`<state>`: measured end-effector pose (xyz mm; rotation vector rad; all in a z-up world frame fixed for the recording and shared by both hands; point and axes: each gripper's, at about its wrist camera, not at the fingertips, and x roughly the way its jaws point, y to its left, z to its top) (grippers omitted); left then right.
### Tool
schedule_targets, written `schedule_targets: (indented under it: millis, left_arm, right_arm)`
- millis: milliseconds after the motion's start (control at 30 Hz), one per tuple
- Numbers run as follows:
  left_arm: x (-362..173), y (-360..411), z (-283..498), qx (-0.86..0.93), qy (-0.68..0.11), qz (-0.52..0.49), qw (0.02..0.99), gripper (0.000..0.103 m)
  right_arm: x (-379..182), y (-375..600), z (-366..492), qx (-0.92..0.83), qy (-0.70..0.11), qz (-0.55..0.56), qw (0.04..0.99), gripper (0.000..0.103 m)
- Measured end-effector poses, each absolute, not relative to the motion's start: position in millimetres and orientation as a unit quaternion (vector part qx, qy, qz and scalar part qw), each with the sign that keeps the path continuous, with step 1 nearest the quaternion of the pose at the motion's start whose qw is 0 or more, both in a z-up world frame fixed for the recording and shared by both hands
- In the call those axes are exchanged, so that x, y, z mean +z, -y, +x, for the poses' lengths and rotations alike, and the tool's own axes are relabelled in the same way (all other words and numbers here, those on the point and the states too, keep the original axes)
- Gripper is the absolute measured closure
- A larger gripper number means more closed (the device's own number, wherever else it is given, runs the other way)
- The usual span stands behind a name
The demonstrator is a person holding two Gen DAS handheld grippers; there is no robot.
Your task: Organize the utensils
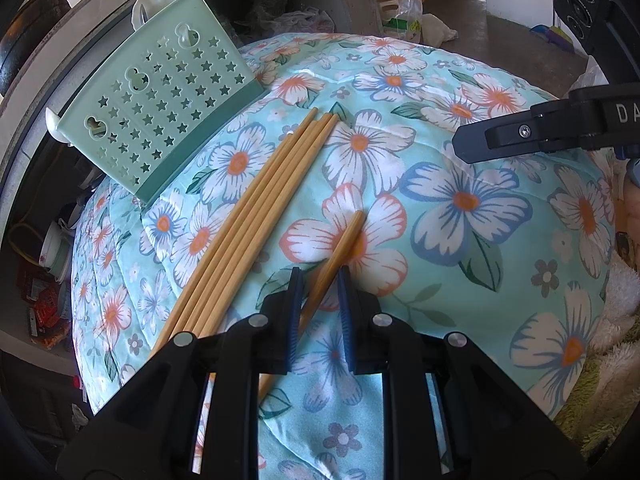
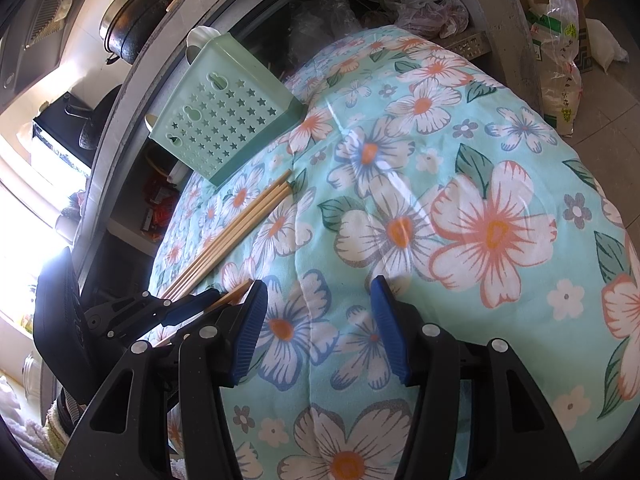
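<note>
While the left gripper (image 1: 318, 280) pinches one chopstick (image 1: 336, 252) over the floral quilt (image 1: 460, 200), the right gripper (image 2: 318, 292) hangs parted, holding nothing (other chopsticks (image 1: 256, 216) lie bundled beside the green holder (image 1: 160, 108)).

Chopsticks (image 1: 256, 216): pale wood or bamboo look, smooth, matt. Utensil holder (image 1: 160, 104): mint-green plastic, smooth, faint sheen, star-shaped perforations, darker green base band. Cloth (image 1: 460, 208): quilted floral fabric, soft, stitched seams; slight sheen in right wrist view. Left gripper (image 1: 319, 280): matt black plastic body, blue ribbed pads, small shiny metal rivets. Right gripper (image 2: 318, 292): same finish. Pot (image 2: 136, 16): dark, glossy, bright metal rim. Bag (image 2: 560, 56): thin crinkled clear plastic.
</note>
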<state>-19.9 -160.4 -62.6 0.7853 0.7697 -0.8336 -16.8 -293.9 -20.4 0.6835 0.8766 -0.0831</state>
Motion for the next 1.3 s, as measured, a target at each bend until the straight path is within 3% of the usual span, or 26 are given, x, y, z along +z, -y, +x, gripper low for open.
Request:
schedule_targets:
  millis: [1300]
  left_arm:
    - [-63.0,162.1,-21.7,-0.381,-0.352,0.368,0.772,0.088]
  right_arm:
    - [-20.2,295.6,-17.5,-0.039,-0.415,0.328,0.848,0.05]
